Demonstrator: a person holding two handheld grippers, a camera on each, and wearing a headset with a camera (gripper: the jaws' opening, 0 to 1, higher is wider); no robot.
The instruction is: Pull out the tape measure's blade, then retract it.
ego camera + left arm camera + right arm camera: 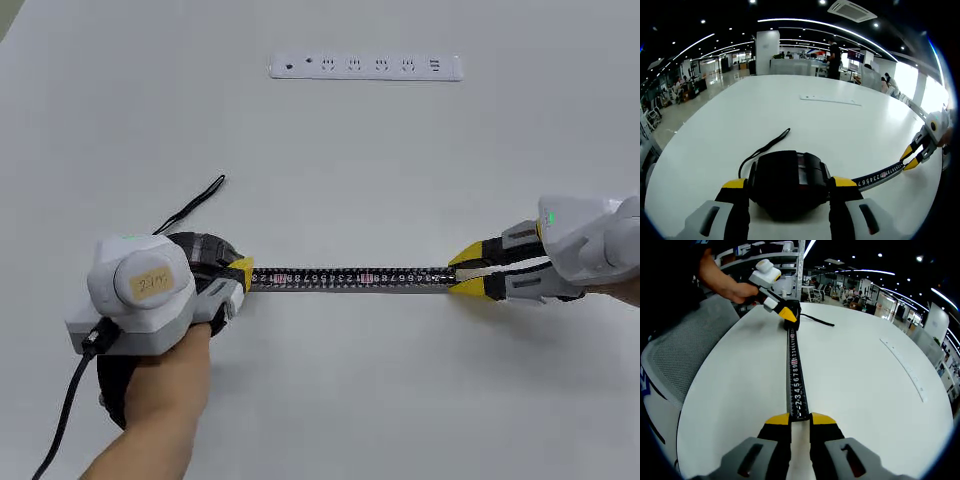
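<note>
The left gripper (238, 283) is clamping the black tape measure case (788, 182) on the white table (400, 160), while the right gripper (468, 270) is pinching the blade (350, 278) end, the blade stretching flat between them

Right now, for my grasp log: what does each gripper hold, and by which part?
The left gripper clamps the tape measure's black case by its two sides. The right gripper pinches the free end of the blade.
</note>
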